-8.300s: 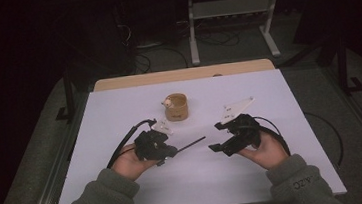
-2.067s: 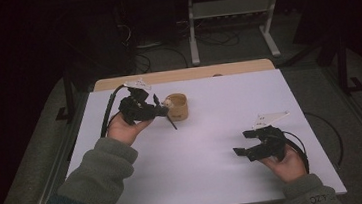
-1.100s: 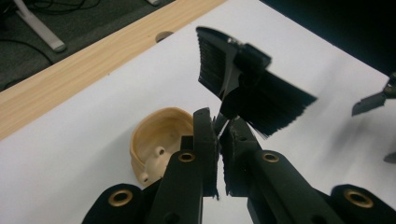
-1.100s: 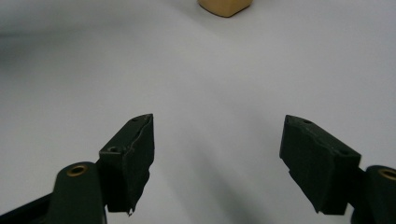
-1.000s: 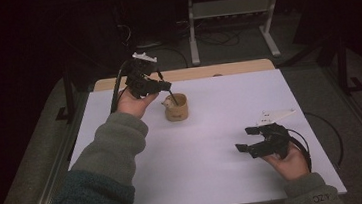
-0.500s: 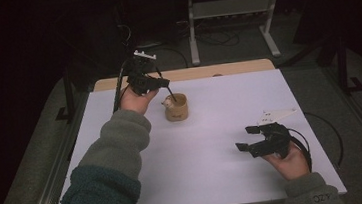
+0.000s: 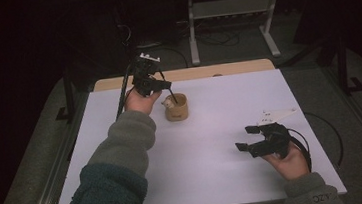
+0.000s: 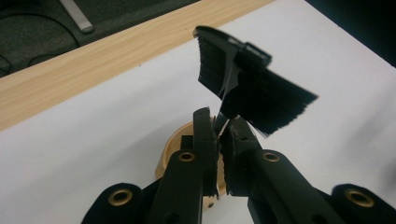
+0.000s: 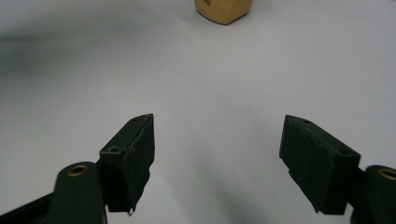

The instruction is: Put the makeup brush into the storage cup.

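The left gripper (image 7: pixel 153 84) hangs over the far left part of the desk (image 7: pixel 215 169), its jaws clenched on a thin black stick. In the left gripper view this is the stem of a small black brush (image 8: pixel 243 84) with two flat fans of stiff dark bristles, pinched between the ridged pads. In the high view the stick slants down toward the mouth of the small tan, smooth-walled, rounded cup (image 7: pixel 176 107) just beside the hand. The tilt suggests the brush is being lined up for the cup; whether its tip touches the rim cannot be told. A pale lump lies in the cup mouth; its material cannot be told.

The right gripper (image 7: pixel 248 138) rests near the right edge, well apart from the cup, jaws released and spread, nothing between them, apparently parked. The desk top is matte white sheet, with a light wood strip (image 7: pixel 191 73) along the far edge.
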### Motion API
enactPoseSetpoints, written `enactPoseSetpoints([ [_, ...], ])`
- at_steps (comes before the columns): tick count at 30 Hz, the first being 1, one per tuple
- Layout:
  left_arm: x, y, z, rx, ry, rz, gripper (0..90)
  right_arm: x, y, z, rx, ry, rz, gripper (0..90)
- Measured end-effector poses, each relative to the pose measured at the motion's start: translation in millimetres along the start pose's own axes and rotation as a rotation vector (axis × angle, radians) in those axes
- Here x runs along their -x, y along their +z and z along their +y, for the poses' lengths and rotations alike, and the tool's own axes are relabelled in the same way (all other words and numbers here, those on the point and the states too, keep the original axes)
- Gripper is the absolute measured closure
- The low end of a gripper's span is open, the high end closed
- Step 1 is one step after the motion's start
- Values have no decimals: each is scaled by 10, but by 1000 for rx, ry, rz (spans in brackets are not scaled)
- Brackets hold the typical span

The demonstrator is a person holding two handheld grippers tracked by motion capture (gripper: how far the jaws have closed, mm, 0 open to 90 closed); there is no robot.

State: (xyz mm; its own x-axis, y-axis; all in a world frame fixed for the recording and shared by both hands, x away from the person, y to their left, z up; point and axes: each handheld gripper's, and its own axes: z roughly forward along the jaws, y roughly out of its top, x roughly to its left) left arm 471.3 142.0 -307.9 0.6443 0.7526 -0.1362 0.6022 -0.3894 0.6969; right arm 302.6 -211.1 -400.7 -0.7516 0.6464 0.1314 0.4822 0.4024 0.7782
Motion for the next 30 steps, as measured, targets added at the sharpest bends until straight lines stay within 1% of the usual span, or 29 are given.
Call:
enactPoseSetpoints([
  [2,13,53,-11,-12,-5,9,851,4,4,1,3,-11,0,258],
  [3,16,75,-15,-8,-13,4,851,5,5,0,3,-13,-2,258],
  [7,-12,127,-33,-29,-12,13,851,-3,6,3,3,-9,1,258],
  [8,-26,140,-43,-31,-18,14,850,-9,8,5,3,-5,1,260],
  [12,-44,162,-57,-25,-20,14,848,-5,27,5,-3,-10,2,261],
  [13,-49,186,-63,-30,-31,12,847,-6,28,5,-6,-4,1,261],
  [15,-61,204,-68,-34,-40,11,841,-12,19,7,-1,-8,-2,262],
  [16,-61,212,-70,-34,-49,18,823,-18,15,9,0,-6,-4,263],
  [18,-60,223,-72,-38,-53,21,785,-17,14,12,5,-13,-5,263],
  [19,-59,232,-72,-41,-51,26,785,-22,14,15,5,-14,-5,264],
  [21,-66,230,-69,-35,-45,33,731,-30,18,17,3,-18,-9,267],
  [22,-70,230,-70,-35,-45,29,720,-26,19,17,2,-18,-7,267],
  [23,-67,227,-71,-38,-40,34,708,-15,24,16,5,-21,-8,266],
  [24,-63,227,-75,-39,-31,43,692,-15,25,18,1,-11,-6,266],
  [25,-63,227,-75,-39,-31,43,665,-15,25,18,1,-11,-6,266],
  [26,-69,216,-84,-48,-23,45,665,-12,26,19,2,-11,-6,266],
  [27,-72,207,-88,-46,-18,51,632,-9,22,20,7,-13,-10,267],
  [29,-83,170,-95,-34,-17,50,602,-15,13,24,11,-11,-16,266],
  [30,-92,147,-107,-28,-19,44,591,-15,12,26,12,-10,-17,266],
])
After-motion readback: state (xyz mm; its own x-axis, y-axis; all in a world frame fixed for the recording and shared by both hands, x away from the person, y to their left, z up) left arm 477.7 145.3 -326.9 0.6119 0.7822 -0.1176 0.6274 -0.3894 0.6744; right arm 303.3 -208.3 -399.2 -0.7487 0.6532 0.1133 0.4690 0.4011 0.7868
